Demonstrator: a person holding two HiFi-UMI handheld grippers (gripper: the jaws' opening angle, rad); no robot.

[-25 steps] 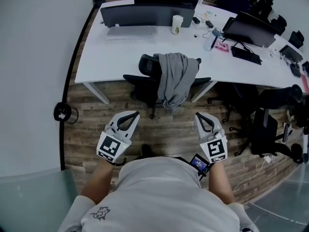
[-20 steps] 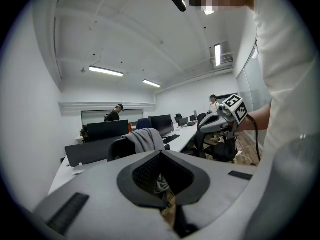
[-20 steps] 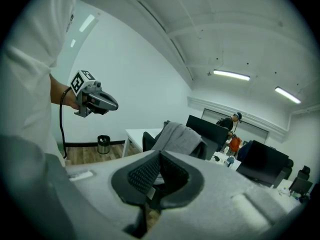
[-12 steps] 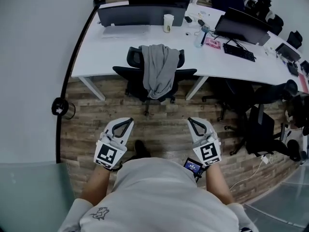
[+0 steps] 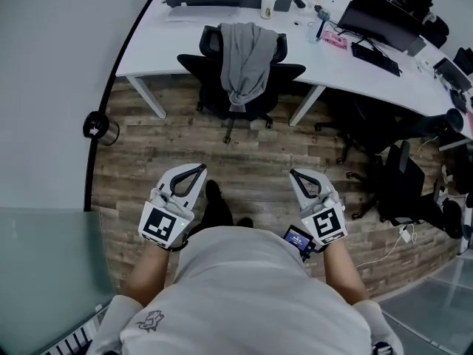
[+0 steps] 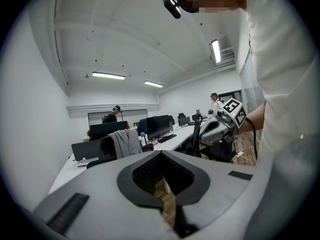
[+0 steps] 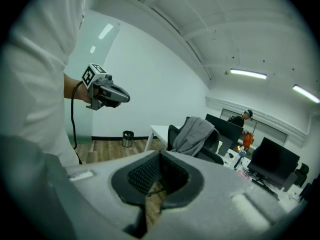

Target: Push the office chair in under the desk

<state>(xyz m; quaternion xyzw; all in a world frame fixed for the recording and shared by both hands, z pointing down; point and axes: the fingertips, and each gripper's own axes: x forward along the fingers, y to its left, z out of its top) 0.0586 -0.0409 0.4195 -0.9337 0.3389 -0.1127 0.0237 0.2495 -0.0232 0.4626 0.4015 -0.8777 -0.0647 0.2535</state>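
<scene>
Well apart from the person, the office chair [image 5: 211, 87] stands at the edge of the white desk [image 5: 148, 58] — a grey jacket [image 5: 245, 54] draped over its backrest; both tongs, left gripper [image 5: 194, 173] and right gripper [image 5: 298, 177], are closed on nothing (held over the wooden floor [image 5: 251, 161]), pointing towards it.

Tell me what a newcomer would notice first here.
The black office chair, a grey garment draped over its back, stands at the white desk at the top of the head view. Nearer, the left tongs and right tongs are shut and empty over the wood floor.
</scene>
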